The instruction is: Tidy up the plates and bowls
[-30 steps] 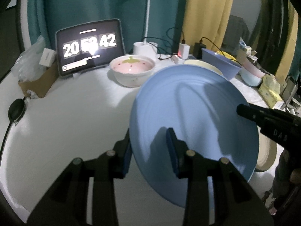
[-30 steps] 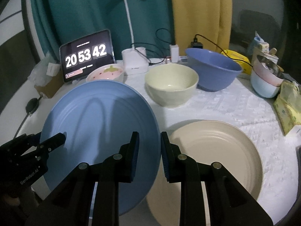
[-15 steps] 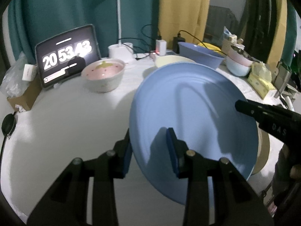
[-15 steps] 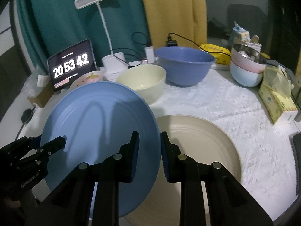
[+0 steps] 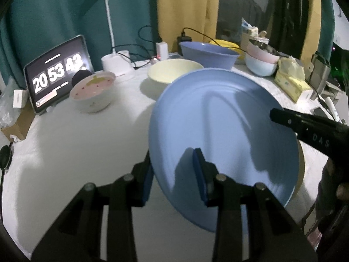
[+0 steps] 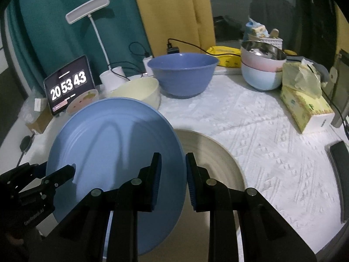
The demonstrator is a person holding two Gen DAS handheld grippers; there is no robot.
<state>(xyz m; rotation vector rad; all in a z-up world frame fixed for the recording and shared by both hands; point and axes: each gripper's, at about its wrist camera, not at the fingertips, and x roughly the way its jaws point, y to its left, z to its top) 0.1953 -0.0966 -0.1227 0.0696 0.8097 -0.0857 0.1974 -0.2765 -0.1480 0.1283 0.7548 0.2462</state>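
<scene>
Blue plate (image 6: pixel 113 152) clamped by left gripper (image 5: pixel 174 172) and right gripper (image 6: pixel 173 179), carried sideways, now overlapping beige plate (image 6: pixel 216 161); stacking next.

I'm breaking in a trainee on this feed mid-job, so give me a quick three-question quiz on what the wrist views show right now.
1. True or false: the blue plate lies flat on the table.
2. Which jaws clamp the blue plate's rim? A) left gripper only B) right gripper only C) both
3. What lies partly under the blue plate's right edge in the right wrist view?

Key
1. False: it is lifted and tilted.
2. C: each gripper pinches an opposite edge.
3. The beige plate, resting on the table.
</scene>
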